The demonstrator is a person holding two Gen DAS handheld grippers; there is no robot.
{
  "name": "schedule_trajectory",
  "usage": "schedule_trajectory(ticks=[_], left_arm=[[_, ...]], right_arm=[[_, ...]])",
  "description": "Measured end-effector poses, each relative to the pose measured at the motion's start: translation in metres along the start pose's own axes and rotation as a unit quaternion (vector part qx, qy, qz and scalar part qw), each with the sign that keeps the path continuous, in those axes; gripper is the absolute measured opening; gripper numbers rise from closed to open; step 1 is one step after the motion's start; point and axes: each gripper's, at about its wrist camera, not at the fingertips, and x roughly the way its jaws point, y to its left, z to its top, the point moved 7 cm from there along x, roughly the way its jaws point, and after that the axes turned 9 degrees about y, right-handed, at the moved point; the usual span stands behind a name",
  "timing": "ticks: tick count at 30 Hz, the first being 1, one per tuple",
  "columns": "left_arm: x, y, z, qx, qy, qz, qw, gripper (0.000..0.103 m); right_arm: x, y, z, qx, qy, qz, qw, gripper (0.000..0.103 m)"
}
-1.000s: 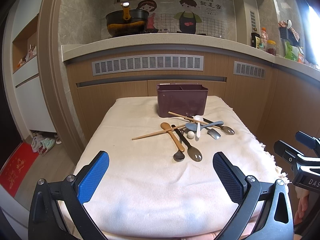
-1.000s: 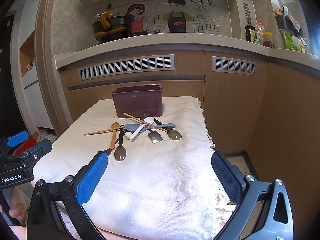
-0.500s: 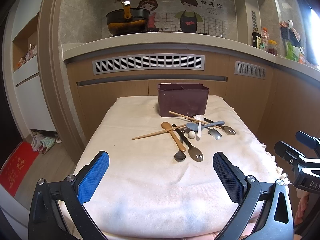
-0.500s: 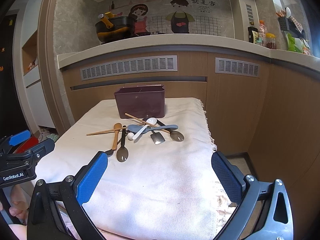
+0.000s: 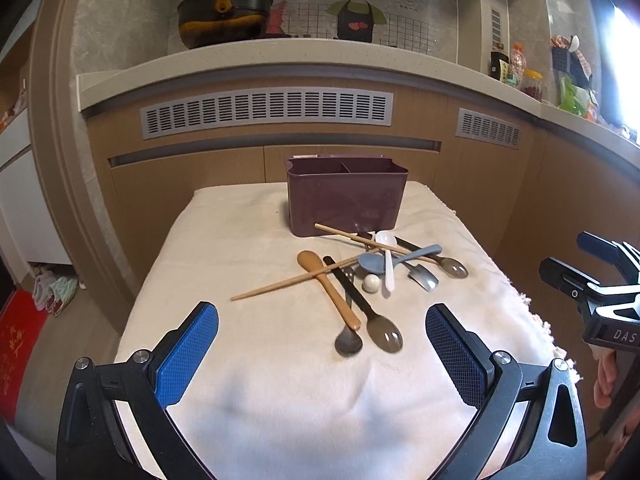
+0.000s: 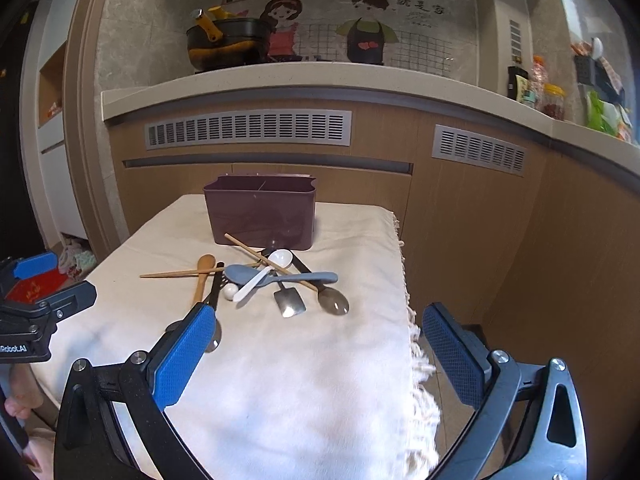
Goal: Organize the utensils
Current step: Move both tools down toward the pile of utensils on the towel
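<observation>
A maroon utensil holder (image 5: 346, 196) (image 6: 262, 210) with a divider stands at the back of the cloth-covered table (image 5: 256, 380). In front of it lies a crossed pile of utensils: a wooden spoon (image 5: 330, 288) (image 6: 203, 276), two chopsticks (image 5: 296, 280), a blue-grey spoon (image 5: 396, 258) (image 6: 280, 276), a white spoon (image 5: 387, 256) (image 6: 260, 274), black-handled metal spoons (image 5: 366, 312) and a small white ball (image 5: 371, 282). My left gripper (image 5: 322, 340) is open and empty, just short of the pile. My right gripper (image 6: 318, 338) is open and empty over the table's right front part.
The cloth's fringed right edge (image 6: 412, 332) drops to the floor beside wooden cabinets (image 6: 460, 216). A counter (image 5: 280, 56) with a black pot (image 5: 224, 20) runs behind. The right gripper shows at the right of the left wrist view (image 5: 592, 292).
Both grippers have moved forward toward the utensil pile, which now looks larger. The right gripper has also drifted right, its right finger now past the cloth's edge. Both stay open.
</observation>
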Motion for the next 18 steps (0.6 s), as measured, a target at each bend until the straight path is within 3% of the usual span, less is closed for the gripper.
schedule_trajectory(ticks=[4,11,14,18], left_arm=[[0.028,0.007,0.015,0.008,0.012,-0.003,0.9999,0.103],[0.076,0.027,0.034,0.025,0.044,-0.025,0.9984,0.098],[0.091,0.037,0.040,0.020,0.054,-0.029,0.9979,0.097],[0.106,0.052,0.045,0.021,0.055,-0.024,0.9980,0.097]], right_arm=[[0.040,-0.004,0.011,-0.005,0.032,0.022,0.999,0.103],[0.113,0.012,0.018,-0.079,0.101,0.039,0.991,0.103],[0.140,0.013,0.019,-0.081,0.137,0.056,0.986,0.103],[0.161,0.014,0.021,-0.083,0.153,0.050,0.983,0.103]])
